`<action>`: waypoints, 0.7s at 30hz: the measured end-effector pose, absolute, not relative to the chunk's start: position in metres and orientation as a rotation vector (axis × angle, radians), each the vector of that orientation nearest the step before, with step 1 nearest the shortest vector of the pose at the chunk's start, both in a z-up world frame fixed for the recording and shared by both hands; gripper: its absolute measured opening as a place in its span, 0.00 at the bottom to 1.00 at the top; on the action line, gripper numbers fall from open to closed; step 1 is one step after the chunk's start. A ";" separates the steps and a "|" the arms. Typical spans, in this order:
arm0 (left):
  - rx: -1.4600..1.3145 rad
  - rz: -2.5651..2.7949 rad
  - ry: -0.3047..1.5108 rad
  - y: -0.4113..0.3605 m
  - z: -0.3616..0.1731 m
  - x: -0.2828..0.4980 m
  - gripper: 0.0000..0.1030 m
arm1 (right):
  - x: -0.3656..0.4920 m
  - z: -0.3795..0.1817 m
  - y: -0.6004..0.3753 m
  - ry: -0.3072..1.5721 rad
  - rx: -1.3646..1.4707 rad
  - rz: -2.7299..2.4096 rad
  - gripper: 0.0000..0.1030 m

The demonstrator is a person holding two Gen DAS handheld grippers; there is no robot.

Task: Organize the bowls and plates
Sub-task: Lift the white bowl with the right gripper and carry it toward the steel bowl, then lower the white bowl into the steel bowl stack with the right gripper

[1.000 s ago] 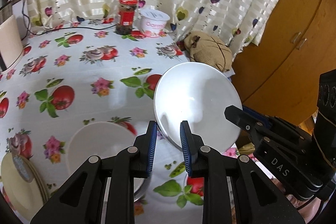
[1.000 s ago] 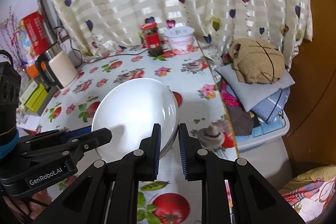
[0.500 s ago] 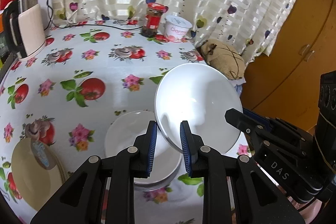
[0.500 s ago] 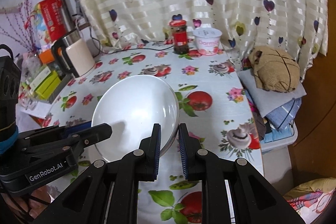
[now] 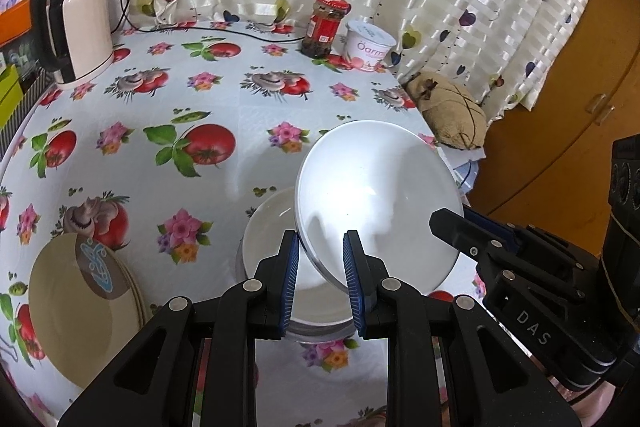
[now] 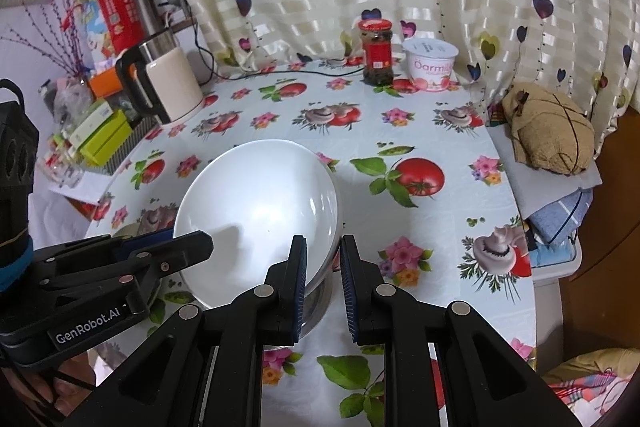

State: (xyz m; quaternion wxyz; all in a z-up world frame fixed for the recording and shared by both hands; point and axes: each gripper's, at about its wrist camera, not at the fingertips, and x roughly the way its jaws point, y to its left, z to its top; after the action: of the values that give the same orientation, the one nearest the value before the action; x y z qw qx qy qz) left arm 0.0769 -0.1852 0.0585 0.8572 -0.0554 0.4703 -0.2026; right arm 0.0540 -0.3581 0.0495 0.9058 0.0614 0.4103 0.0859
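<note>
Both tongs hold 1 white bowl (image 5: 380,203) above the counter (image 5: 224,107): the left tongs (image 5: 320,279) are clamped on its near-left rim, the right tongs (image 6: 323,283) on its right rim. The bowl hangs tilted over a second white bowl (image 5: 268,251). Cream plates (image 5: 76,303) sit stacked at near left.

We see the bowl (image 5: 376,203) above the stacked bowls (image 5: 268,239); plates (image 5: 76,307) lie left, jar (image 5: 326,25) and tub (image 5: 370,45) behind.
</note>
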 end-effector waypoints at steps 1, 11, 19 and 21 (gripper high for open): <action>-0.116 -0.423 0.991 -0.184 0.057 0.077 0.23 | 0.055 0.048 -0.357 0.851 0.126 0.179 0.16; -0.112 -0.404 1.023 -0.180 0.047 0.081 0.23 | 0.059 0.038 -0.351 0.890 0.122 0.191 0.16; -0.104 -0.392 1.044 -0.180 0.039 0.083 0.23 | 0.064 0.029 -0.349 0.916 0.122 0.197 0.16; -0.103 -0.387 1.051 -0.180 0.037 0.084 0.23 | 0.065 0.027 -0.348 0.921 0.122 0.199 0.16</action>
State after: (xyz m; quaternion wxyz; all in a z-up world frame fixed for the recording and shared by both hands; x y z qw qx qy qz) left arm 0.0839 -0.1797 0.0374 0.8461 -0.0486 0.4980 -0.1837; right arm 0.0651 -0.3484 0.0273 0.8893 0.0589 0.4433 0.0959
